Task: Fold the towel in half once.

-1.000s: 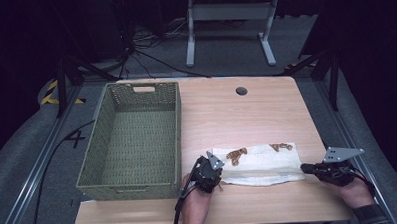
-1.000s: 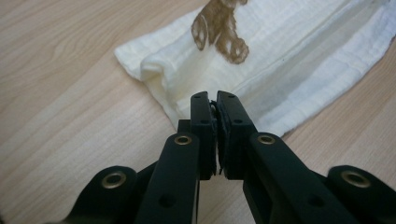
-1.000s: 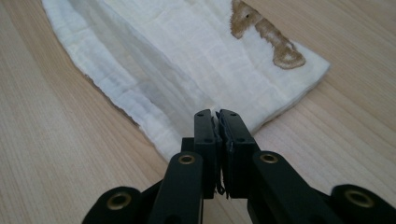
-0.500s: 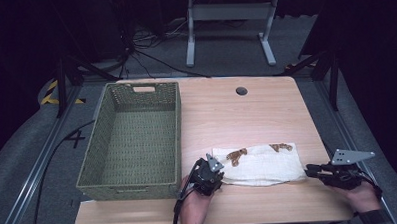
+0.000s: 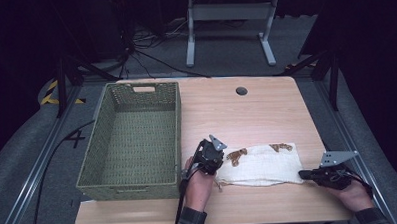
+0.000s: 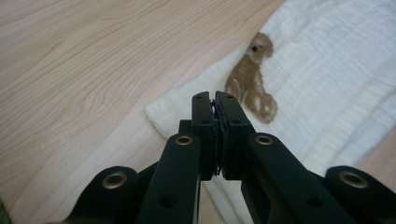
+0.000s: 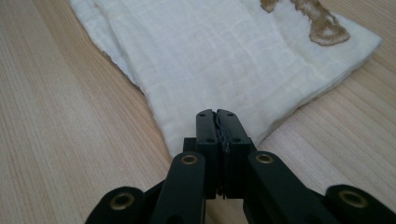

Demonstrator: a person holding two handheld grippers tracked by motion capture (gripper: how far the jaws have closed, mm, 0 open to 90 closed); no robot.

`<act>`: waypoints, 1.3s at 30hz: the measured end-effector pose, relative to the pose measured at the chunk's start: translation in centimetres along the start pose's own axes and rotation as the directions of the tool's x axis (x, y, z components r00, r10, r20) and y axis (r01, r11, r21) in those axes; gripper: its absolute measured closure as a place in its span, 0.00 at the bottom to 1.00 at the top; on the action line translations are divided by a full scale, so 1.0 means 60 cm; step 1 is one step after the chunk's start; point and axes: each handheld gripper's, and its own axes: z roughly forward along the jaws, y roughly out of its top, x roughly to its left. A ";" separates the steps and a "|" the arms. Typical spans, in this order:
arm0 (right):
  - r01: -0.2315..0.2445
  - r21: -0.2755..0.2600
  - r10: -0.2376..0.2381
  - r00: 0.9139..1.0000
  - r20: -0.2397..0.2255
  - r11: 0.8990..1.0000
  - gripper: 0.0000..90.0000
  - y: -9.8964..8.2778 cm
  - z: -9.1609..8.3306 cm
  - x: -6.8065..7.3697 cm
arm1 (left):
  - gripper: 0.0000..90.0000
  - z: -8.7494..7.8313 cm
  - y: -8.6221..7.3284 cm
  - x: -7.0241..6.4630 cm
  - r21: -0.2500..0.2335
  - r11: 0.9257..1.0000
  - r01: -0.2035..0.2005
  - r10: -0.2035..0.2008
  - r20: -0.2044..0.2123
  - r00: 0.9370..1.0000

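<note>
A white folded cloth (image 5: 263,162) with brown embroidered figures (image 5: 236,155) lies flat near the table's front edge. My left gripper (image 5: 216,164) is at the cloth's left end. Its jaws have just been closing and now stand shut above the cloth (image 6: 327,70), beside a brown figure (image 6: 252,79), and I see nothing between them. My right gripper (image 5: 303,175) lies low at the cloth's right end. Its jaws have also just been closing and are shut, tips at the near corner of the cloth (image 7: 224,56), with no fabric showing between them.
A green woven basket (image 5: 177,127) stands empty on the left half of the wooden table (image 5: 246,110). A dark cable hole (image 5: 242,91) sits near the far edge. Beyond the table is a dark floor with a metal stand and cables.
My left gripper has shifted slightly at the cloth's left end and sits a bit higher. The right gripper has stayed about where it was. The cloth lies much as before.
</note>
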 end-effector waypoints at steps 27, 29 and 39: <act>0.005 0.000 -0.005 1.000 0.016 1.000 0.95 -0.001 0.001 0.000 | 1.00 0.061 0.011 0.054 0.032 0.998 0.050 -0.050 0.012 0.999; 0.009 0.001 -0.009 1.000 0.019 1.000 0.96 -0.001 0.001 0.000 | 1.00 0.065 0.016 0.060 0.022 0.998 0.060 -0.060 -0.002 0.998; 0.005 -0.015 -0.005 1.000 0.016 1.000 0.96 -0.001 -0.003 -0.001 | 1.00 0.079 0.024 0.068 -0.004 0.999 0.054 -0.055 -0.020 0.998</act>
